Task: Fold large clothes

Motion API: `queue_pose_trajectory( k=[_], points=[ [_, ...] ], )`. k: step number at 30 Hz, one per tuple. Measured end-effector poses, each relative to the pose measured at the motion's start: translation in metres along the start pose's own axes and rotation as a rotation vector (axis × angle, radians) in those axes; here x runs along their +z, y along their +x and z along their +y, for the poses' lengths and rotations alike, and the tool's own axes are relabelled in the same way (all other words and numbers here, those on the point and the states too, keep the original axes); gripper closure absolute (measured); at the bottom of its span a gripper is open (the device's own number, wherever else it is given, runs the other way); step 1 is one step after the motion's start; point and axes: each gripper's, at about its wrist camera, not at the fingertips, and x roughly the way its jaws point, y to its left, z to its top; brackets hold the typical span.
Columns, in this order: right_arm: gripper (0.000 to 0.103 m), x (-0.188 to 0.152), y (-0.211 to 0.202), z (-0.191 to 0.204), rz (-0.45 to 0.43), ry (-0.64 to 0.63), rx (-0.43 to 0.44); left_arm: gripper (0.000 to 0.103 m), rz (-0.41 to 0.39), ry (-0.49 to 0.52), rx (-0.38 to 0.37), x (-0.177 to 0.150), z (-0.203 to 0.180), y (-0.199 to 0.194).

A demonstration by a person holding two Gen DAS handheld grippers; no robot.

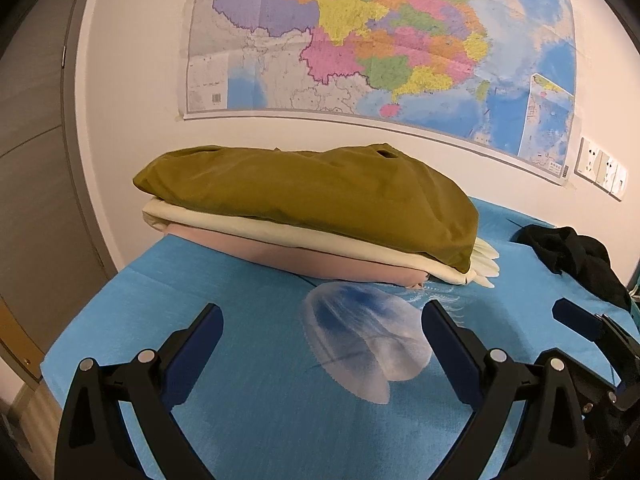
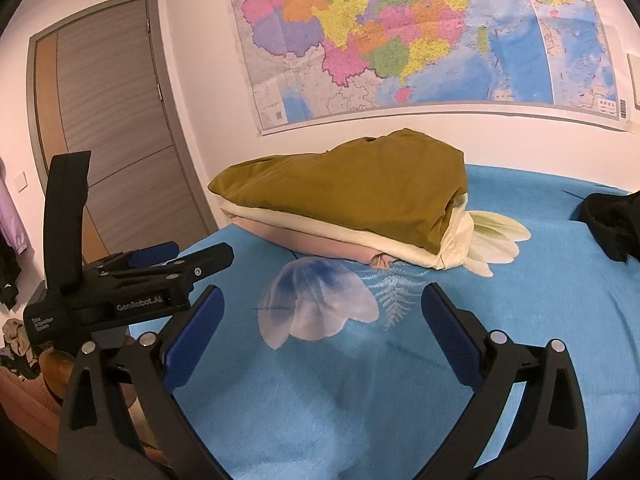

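Your left tongs (image 1: 322,320): jaws spread wide, blue-padded fingers (image 1: 198,344) parted to either side, nothing between them; held level and pointing forward, low.

Your right tongs (image 2: 322,302): jaws likewise spread wide, blue pads (image 2: 448,332) facing each other across an empty gap; held low and aimed forward.

Relative pose: the two tongs sit side by side and near each other. In the right wrist view your left tongs show at the left edge, seen from the side; in the left wrist view a fingertip of your right tongs shows at the right edge.
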Motion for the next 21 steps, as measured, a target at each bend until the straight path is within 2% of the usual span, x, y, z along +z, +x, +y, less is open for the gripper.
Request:
queue_pose_trajectory(
  k=[21],
  points=[
    [0.006,-0.0053,0.0005,0.0041,0.023,0.004,0.009,0.007,0.018,-0.008,0.0,-0.0046,0.0024,0.0008]
  ],
)
